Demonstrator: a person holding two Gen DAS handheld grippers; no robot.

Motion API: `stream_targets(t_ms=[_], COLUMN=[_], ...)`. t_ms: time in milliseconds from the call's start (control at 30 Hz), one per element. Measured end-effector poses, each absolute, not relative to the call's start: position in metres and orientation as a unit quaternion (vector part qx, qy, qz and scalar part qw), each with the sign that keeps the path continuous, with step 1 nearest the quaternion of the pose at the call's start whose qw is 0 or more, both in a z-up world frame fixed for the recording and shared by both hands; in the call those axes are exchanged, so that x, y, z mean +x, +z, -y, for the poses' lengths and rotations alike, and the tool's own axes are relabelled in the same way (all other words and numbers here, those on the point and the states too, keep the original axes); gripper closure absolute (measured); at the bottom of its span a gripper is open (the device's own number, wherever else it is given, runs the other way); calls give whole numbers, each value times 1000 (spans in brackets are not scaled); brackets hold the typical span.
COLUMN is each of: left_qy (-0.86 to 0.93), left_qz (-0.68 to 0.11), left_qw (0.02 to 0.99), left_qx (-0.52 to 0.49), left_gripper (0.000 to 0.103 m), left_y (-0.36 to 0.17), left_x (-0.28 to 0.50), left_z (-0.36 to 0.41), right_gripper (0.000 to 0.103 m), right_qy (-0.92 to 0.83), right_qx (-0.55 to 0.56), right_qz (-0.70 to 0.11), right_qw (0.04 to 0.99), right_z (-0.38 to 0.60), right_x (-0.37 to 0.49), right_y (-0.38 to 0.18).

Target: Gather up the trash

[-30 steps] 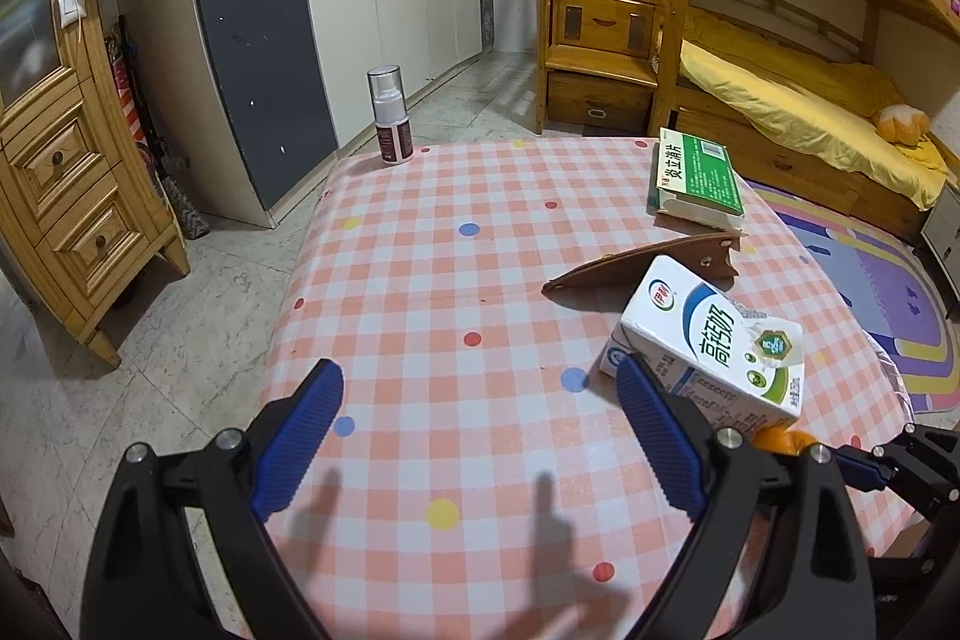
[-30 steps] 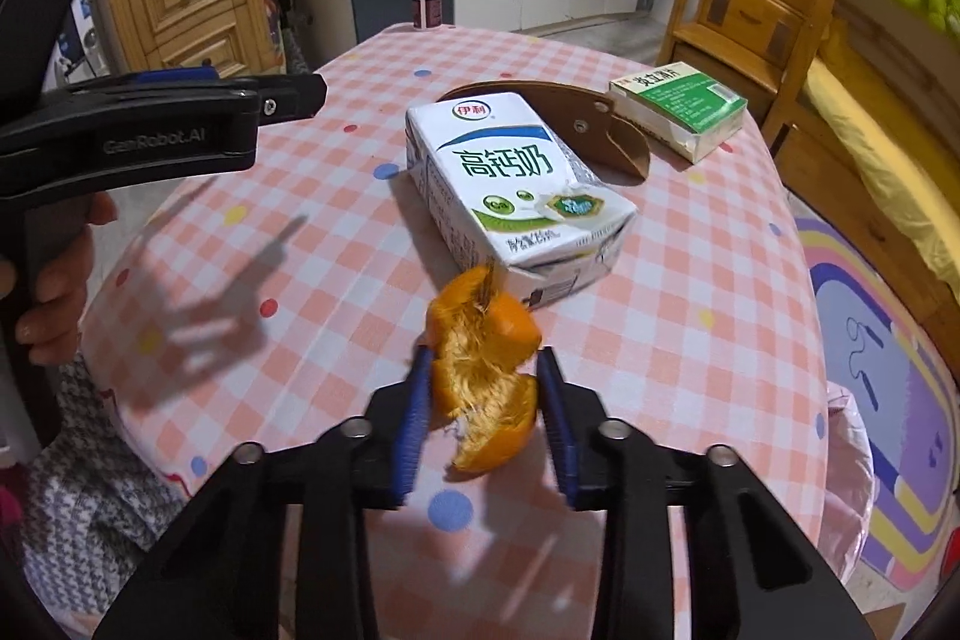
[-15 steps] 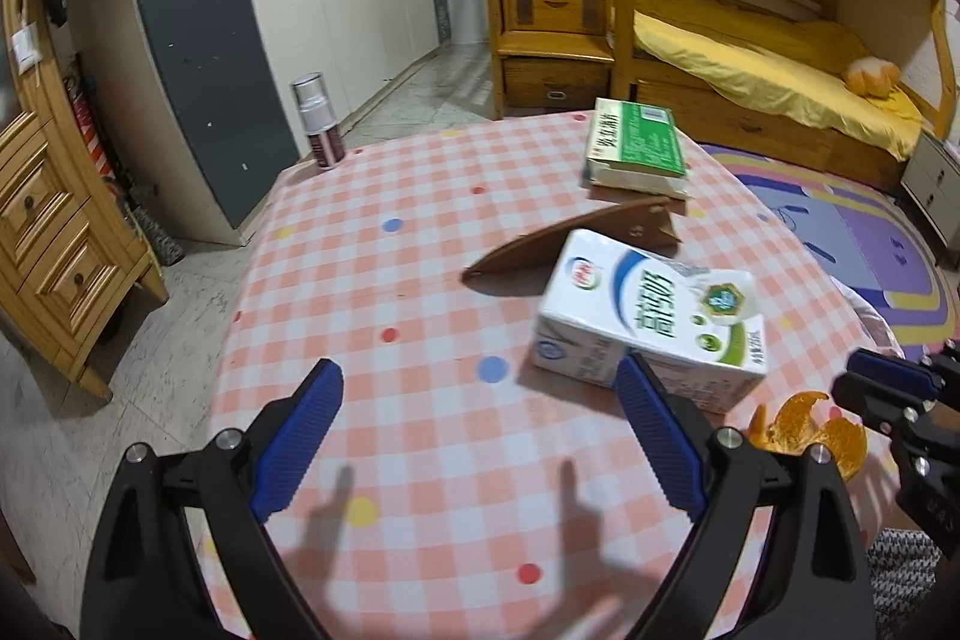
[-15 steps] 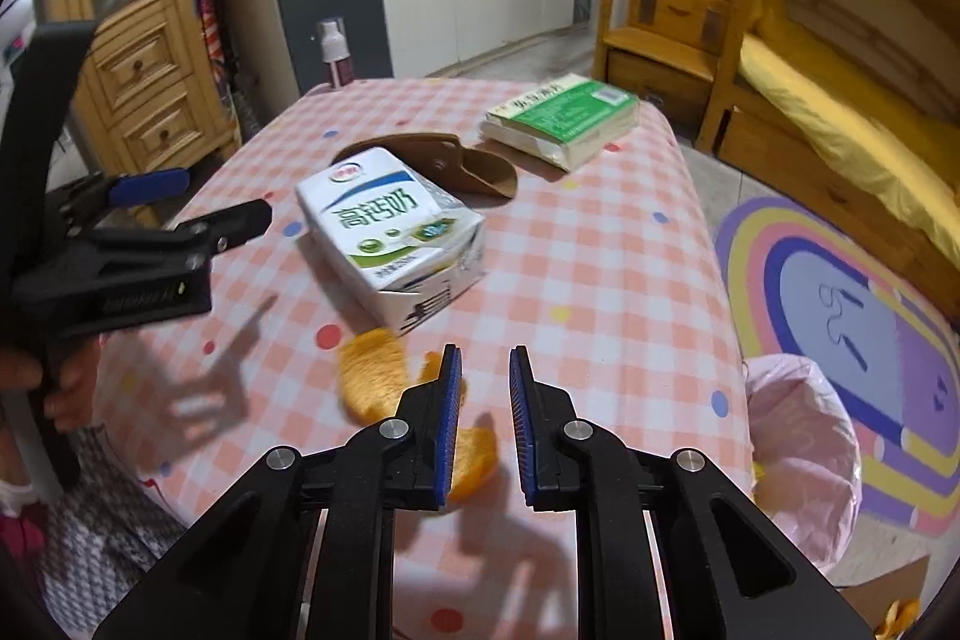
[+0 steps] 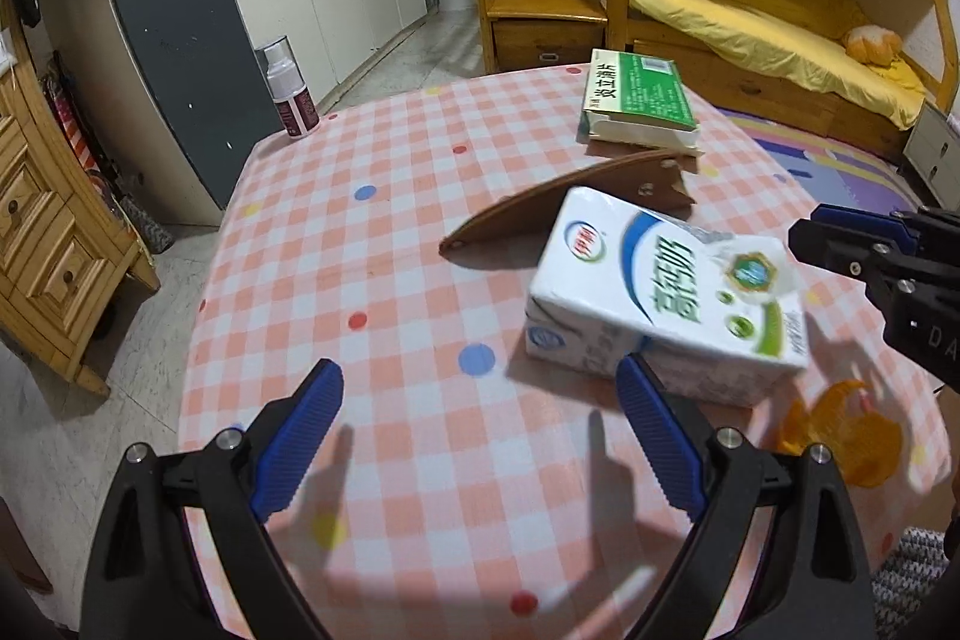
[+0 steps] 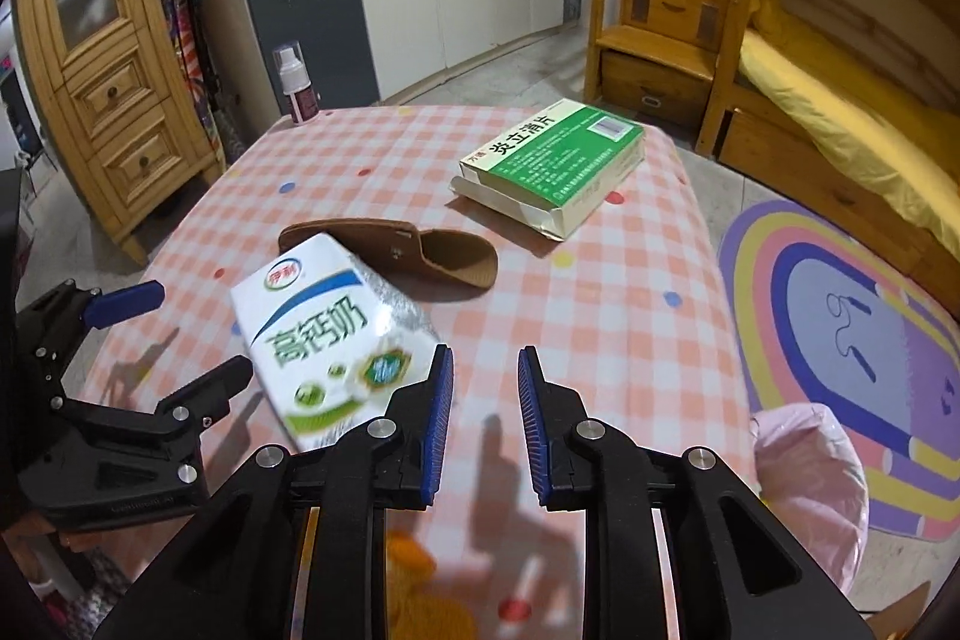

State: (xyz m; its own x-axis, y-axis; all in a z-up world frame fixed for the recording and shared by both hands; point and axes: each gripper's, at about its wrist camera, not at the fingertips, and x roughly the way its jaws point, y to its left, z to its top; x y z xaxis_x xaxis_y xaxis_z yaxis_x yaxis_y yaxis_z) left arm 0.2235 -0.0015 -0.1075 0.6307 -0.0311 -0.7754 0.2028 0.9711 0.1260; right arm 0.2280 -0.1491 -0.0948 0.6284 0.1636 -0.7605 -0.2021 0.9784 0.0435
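Note:
A white milk carton (image 5: 666, 304) lies on the checked tablecloth (image 5: 384, 244); it also shows in the right wrist view (image 6: 336, 334). An orange peel (image 5: 840, 436) lies on the cloth by the near right edge; in the right wrist view it is partly hidden under my gripper body (image 6: 414, 562). My left gripper (image 5: 480, 430) is open and empty, just left of the carton. My right gripper (image 6: 483, 418) is open and empty, right of the carton. A pink trash bag (image 6: 810, 472) hangs beside the table.
A green medicine box (image 6: 552, 166) and a brown leather sheath (image 6: 408, 250) lie beyond the carton. A spray bottle (image 5: 291, 97) stands at the far left corner. Wardrobes, a wooden dresser and a bunk bed surround the table.
My right gripper let go of the orange peel, which now lies on the cloth, then rose and opened a little. My left gripper moved closer to the carton.

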Motion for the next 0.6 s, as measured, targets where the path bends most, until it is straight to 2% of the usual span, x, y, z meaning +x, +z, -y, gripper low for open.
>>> stream_targets(t_ms=[333,600], left_qy=[-23,-31], left_qz=[-425,-424], left_qw=[902,902], left_qx=[74,76], left_gripper=[13,13], left_y=[-102,-104], left_x=[237,228], left_z=[-32,-44], right_gripper=[81,80], right_qy=[195,125], right_qx=[-40,-52], right_qz=[-437,-425], right_qw=[877,895], right_z=[120,117], right_x=[224,236], right_y=[-100,-99])
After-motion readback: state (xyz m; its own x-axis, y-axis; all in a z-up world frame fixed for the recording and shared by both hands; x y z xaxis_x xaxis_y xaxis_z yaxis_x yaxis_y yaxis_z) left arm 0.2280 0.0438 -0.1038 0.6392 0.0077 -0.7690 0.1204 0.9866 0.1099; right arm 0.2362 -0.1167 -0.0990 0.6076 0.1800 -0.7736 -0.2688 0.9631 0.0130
